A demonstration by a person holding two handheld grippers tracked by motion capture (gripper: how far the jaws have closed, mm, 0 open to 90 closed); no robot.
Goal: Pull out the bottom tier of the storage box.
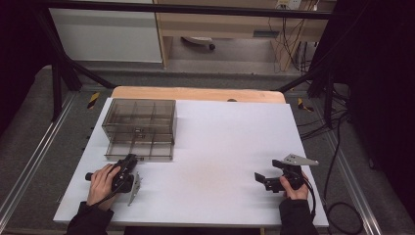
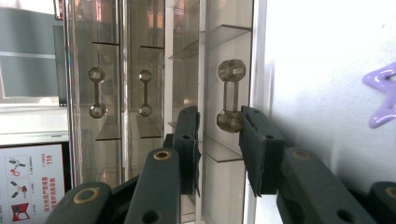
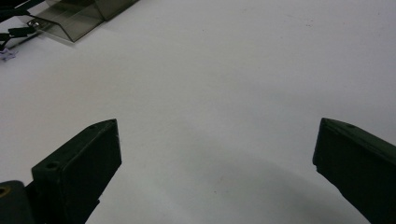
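The left gripper [image 2: 218, 140], jaws partly parted, straddles a drawer handle [image 2: 230, 95] of the clear organizer [image 1: 139, 128]. The right gripper [image 3: 215, 168] gapes wide over bare white table [image 3: 243, 70].

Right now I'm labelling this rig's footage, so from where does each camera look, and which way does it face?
High view: above the person's side, facing forward and down on the white table; both hands and grippers show.
Left gripper view: rides the left gripper, turned sideways, facing the drawer handle between its jaws.
Right gripper view: rides the right gripper, facing across bare table, jaws wide.
Shared: all three show the clear drawer box.
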